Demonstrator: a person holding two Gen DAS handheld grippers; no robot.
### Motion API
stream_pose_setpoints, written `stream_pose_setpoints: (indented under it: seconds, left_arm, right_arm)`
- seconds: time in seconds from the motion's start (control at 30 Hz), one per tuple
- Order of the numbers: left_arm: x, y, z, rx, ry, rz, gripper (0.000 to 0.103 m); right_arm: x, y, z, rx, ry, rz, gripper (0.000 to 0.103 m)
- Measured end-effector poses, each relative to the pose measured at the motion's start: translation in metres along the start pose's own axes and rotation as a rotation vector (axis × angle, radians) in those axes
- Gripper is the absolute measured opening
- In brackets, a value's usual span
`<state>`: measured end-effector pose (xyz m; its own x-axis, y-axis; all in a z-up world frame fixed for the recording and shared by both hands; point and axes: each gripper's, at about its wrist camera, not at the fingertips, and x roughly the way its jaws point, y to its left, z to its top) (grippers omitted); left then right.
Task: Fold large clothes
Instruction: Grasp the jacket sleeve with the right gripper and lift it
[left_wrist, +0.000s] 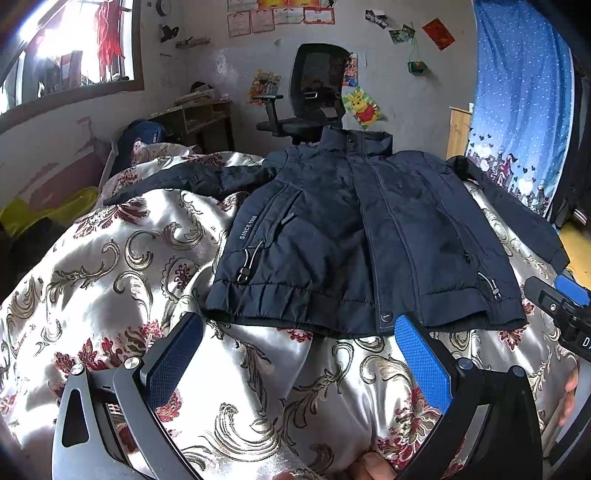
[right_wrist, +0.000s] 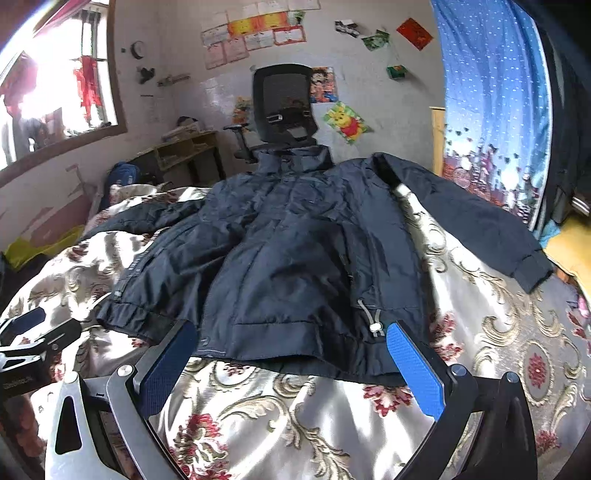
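Note:
A dark navy jacket lies face up and spread flat on a bed, collar toward the far wall, zipped, both sleeves stretched out sideways. In the right wrist view the same jacket fills the middle, its right sleeve running to the bed's right edge. My left gripper is open, just short of the hem, with only bedspread between its blue pads. My right gripper is open too, its fingertips level with the hem's right part and nothing held. Each gripper shows at the edge of the other's view.
The bed wears a shiny silver bedspread with red and gold flowers. A black office chair stands behind the collar against a wall with posters. A window is at the left, a blue curtain at the right.

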<state>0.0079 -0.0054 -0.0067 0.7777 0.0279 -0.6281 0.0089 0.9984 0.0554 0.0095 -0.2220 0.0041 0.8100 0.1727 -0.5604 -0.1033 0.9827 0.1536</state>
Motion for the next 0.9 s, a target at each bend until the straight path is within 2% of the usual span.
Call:
stream_pose_setpoints:
  seconds: [0.27, 0.47, 0.6, 0.77, 0.83, 0.9]
  left_arm:
    - [0.002, 0.007, 0.036, -0.002, 0.0, 0.034, 0.102]
    - [-0.008, 0.012, 0.082, -0.017, -0.027, 0.077, 0.102]
    - [-0.014, 0.007, 0.121, -0.004, -0.057, 0.101, 0.102]
    - [-0.012, -0.017, 0.162, 0.084, -0.114, 0.15, 0.102]
    - [-0.008, -0.026, 0.172, 0.114, -0.135, 0.155, 0.102]
    - [-0.001, -0.034, 0.182, 0.137, -0.138, 0.155, 0.102]
  right_arm:
    - [-0.003, -0.021, 0.012, 0.062, 0.001, -0.09, 0.103]
    - [-0.007, -0.042, 0.028, 0.161, -0.019, -0.144, 0.103]
    - [-0.013, -0.056, 0.044, 0.211, -0.079, -0.171, 0.103]
    - [-0.007, -0.087, 0.065, 0.298, -0.123, -0.156, 0.103]
    - [-0.003, -0.103, 0.071, 0.345, -0.144, -0.178, 0.103]
    - [0.006, -0.121, 0.075, 0.397, -0.119, -0.112, 0.103]
